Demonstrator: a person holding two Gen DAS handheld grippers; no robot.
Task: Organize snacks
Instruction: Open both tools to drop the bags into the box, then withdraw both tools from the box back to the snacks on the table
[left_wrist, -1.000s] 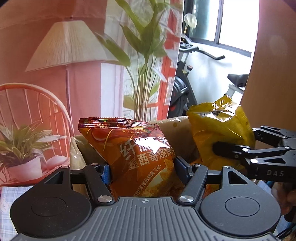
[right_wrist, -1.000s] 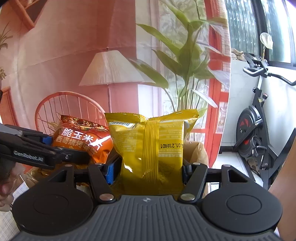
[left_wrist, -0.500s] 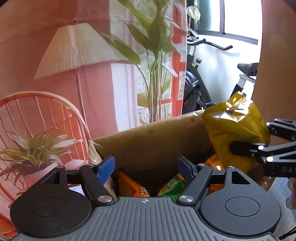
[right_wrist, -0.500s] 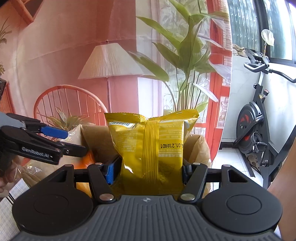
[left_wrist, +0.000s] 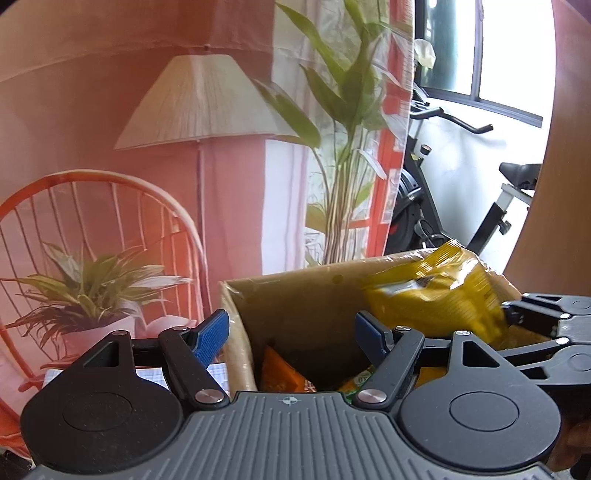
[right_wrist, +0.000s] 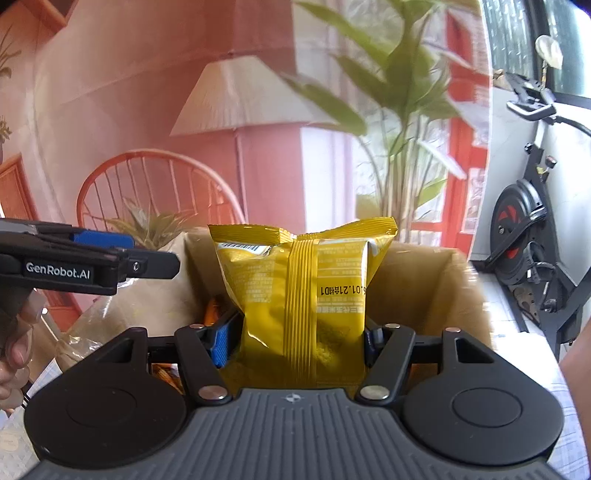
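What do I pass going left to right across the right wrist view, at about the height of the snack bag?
Left gripper, open → rim of the cardboard box → yellow snack bag, gripped by the right gripper → box's right wall → exercise bike.

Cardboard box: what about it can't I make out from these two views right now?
- Cardboard box floor: left wrist view, hidden by the left gripper body.
- Orange bag and green bag: only corners show.
- Box interior, right wrist view: blocked by the yellow bag in the right gripper.
- Box right rim: blurred.
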